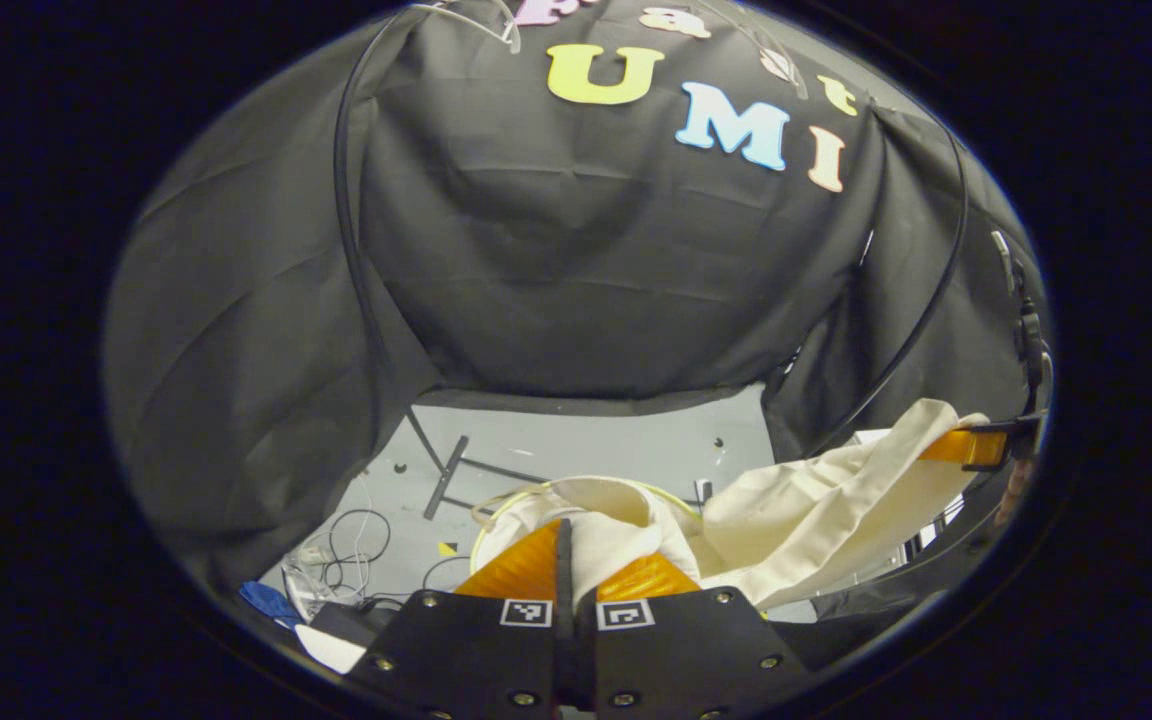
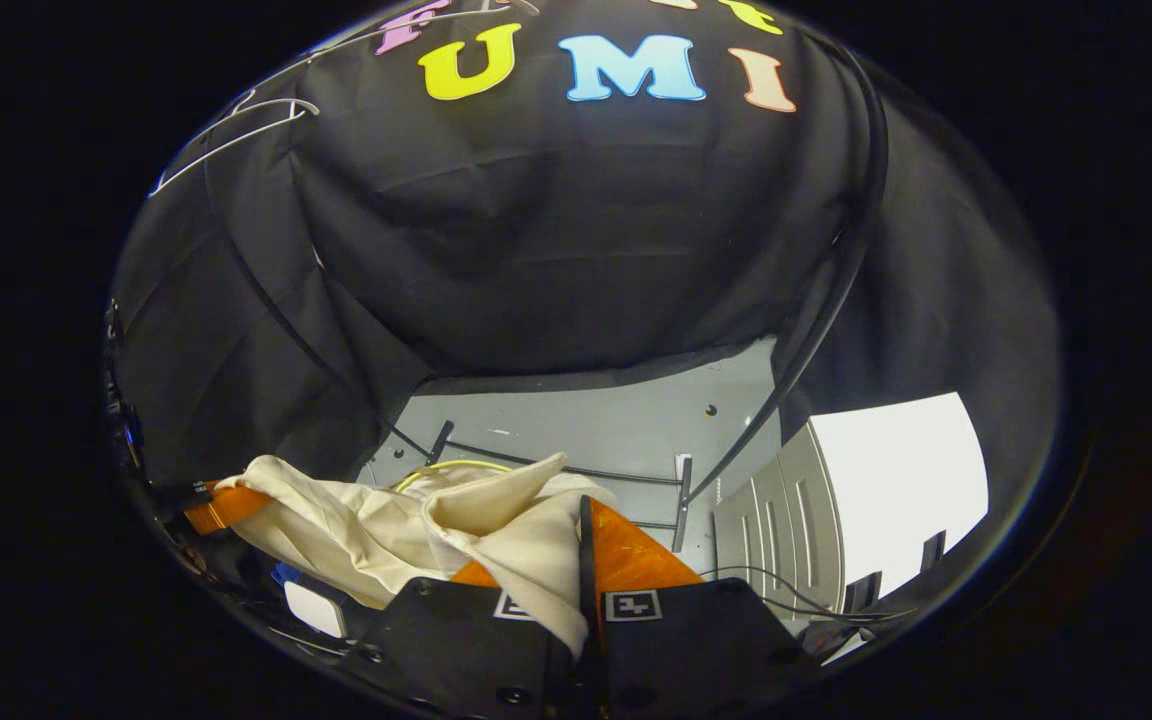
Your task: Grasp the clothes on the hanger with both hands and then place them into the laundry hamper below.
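Note:
A cream garment (image 1: 816, 510) stretches between my two grippers, low over the grey floor. In the left gripper view, the left gripper (image 1: 564, 530) is shut on one end of it, and the cloth bunches over the fingers. The right gripper (image 1: 976, 445) shows at the far right edge, pinching the other end. In the right gripper view, the right gripper (image 2: 586, 510) is shut on a fold of the garment (image 2: 386, 530), and the left gripper (image 2: 221, 505) holds the far end at left. The hamper's pale rim (image 1: 496, 505) (image 2: 446, 466) peeks out just beneath the cloth. Bare hangers (image 1: 476, 20) (image 2: 236, 130) hang high above.
The black base bars of a stand (image 1: 446, 475) lie on the grey floor (image 1: 616, 440) behind the hamper. Loose cables (image 1: 346, 550) and a blue item (image 1: 266, 600) lie at left. A white cabinet (image 2: 886, 480) stands at right in the right gripper view.

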